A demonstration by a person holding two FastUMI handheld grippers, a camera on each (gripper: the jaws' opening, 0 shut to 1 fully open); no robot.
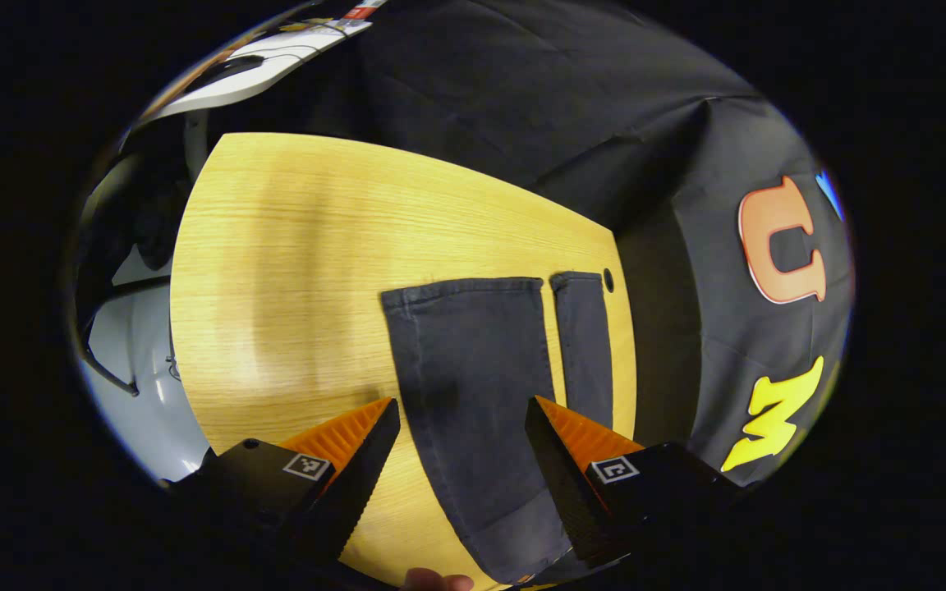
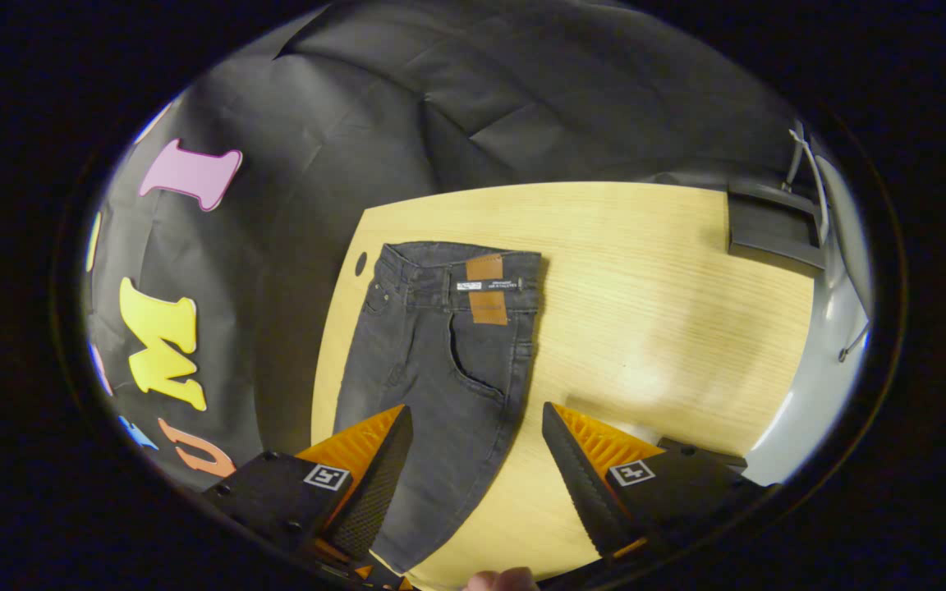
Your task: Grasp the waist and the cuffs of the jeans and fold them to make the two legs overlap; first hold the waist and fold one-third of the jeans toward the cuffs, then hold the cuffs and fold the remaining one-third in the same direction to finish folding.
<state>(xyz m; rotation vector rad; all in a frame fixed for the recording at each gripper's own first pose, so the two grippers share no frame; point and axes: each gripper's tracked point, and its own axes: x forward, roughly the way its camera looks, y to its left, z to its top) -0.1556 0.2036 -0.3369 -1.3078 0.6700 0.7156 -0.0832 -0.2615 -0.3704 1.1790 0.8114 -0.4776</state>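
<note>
Dark grey jeans lie flat on the wooden table [image 1: 292,271]. In the left gripper view the two legs [image 1: 473,369] stretch away from me, with the cuffs [image 1: 465,289] at their far end and a narrow gap between the legs. My left gripper [image 1: 462,419] hovers open above the nearer leg, nothing between its fingers. In the right gripper view the waist [image 2: 461,263] with a brown patch [image 2: 486,289] lies at the far end and the upper jeans [image 2: 440,369] run toward me. My right gripper [image 2: 477,423] stands open above the thigh part, holding nothing.
A round hole [image 1: 608,280] sits in the table near the cuffs, and another hole [image 2: 360,263] by the waist. The black cloth wall [image 1: 571,107] stands close behind the jeans. A dark chair [image 2: 773,226] stands beyond the table's far side. A fingertip [image 2: 502,579] shows at the bottom edge.
</note>
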